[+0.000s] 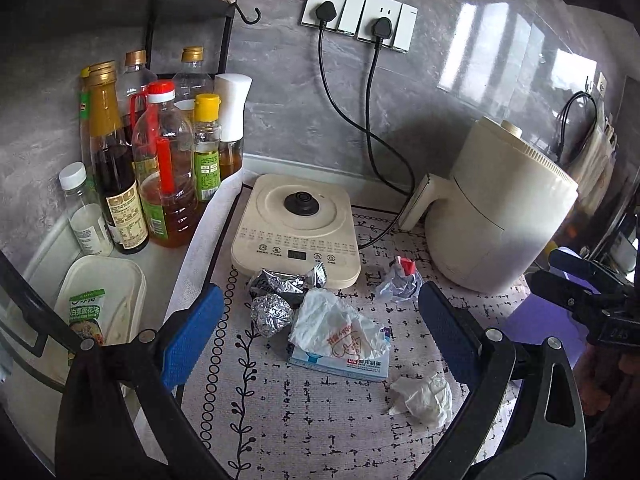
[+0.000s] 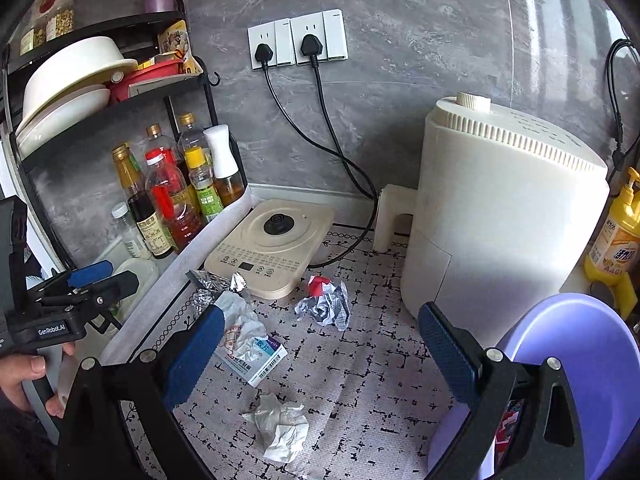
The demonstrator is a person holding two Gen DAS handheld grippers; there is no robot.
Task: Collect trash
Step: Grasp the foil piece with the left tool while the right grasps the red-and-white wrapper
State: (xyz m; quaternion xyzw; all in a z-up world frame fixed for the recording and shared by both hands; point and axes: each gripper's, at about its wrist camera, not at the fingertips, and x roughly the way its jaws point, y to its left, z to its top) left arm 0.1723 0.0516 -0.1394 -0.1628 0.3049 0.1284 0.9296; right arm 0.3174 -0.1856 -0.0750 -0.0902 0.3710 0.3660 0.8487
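Trash lies on a patterned mat (image 1: 320,420): a foil ball (image 1: 272,314), a crumpled foil wrapper (image 1: 284,280), a white printed wrapper (image 1: 336,326) on a flat blue-white medicine box (image 1: 344,366), a crumpled silver-red wrapper (image 1: 400,280) and a white tissue wad (image 1: 426,398). My left gripper (image 1: 320,328) is open and empty, hovering over the white wrapper. My right gripper (image 2: 320,348) is open and empty above the mat, with the tissue wad (image 2: 280,426) below it, the box (image 2: 256,354) by its left finger and the silver-red wrapper (image 2: 326,304) beyond. A purple bin (image 2: 580,360) is at right.
A cream kettle base (image 1: 296,224) and a cream air fryer (image 1: 500,208) stand at the back with black cords to wall sockets (image 1: 356,16). Oil and sauce bottles (image 1: 156,160) and a white lidded box (image 1: 100,304) sit left under a black rack (image 2: 100,92). A yellow soap bottle (image 2: 616,236) stands far right.
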